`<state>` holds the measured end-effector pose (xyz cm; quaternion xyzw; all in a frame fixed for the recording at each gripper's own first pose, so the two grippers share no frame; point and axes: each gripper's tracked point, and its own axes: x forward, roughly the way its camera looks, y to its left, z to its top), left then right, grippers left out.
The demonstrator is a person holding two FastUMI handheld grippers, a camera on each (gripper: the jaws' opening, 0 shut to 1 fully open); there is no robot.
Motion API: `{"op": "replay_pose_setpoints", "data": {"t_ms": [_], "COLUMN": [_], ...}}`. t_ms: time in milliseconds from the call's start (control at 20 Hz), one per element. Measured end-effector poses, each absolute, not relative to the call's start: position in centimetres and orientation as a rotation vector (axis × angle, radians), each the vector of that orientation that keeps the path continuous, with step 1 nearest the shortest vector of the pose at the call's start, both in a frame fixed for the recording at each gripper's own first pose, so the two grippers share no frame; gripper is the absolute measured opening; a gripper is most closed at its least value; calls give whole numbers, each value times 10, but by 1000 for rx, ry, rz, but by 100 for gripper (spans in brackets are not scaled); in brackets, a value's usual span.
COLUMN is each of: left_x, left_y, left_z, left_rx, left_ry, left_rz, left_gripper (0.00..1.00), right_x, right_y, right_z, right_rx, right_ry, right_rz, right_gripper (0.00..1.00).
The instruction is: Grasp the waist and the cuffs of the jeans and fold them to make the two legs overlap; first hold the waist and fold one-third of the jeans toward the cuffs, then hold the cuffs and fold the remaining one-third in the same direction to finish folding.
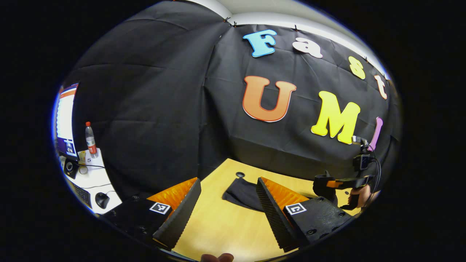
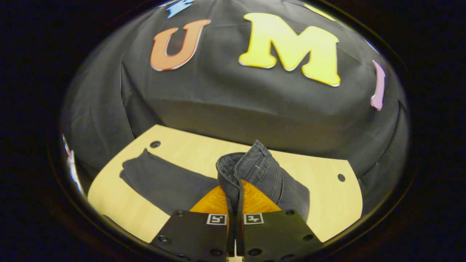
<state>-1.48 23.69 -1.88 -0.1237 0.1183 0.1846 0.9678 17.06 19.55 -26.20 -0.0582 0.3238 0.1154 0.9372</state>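
My right gripper (image 2: 236, 222) has its jaws pressed together on the waistband of the dark grey denim jeans (image 2: 255, 163), lifted from the pale wooden table (image 2: 327, 203). My left gripper (image 1: 227, 203) hovers with jaws spread wide and holds nothing. Farther away, the legs lie flat toward the cuffs (image 2: 134, 167). I judge the first one-third fold is in hand; next I must carry the waist toward the cuffs.

Left gripper view looked fwd from above the wooden table (image 1: 225, 222), toward booth corner. Right gripper view sat low, close over the jeans (image 2: 255, 171). Both shared table & jeans.
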Motion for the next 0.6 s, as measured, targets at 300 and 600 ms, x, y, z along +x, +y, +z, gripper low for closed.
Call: {"op": "replay_pose_setpoints", "data": {"t_ms": [300, 600], "left_x": [-35, -34], "left_y": [271, 273], "left_z": [-26, -38], "left_rx": [-256, -272], "left_ry": [260, 274], "left_rz": [422, 412], "left_gripper": [98, 99], "right_x": [159, 126], "right_y": [241, 257], "right_z": [-348, -362], "right_rx": [-274, -249], "right_ry": [703, 813], "right_rz": [188, 327], "right_gripper": [2, 31]}}
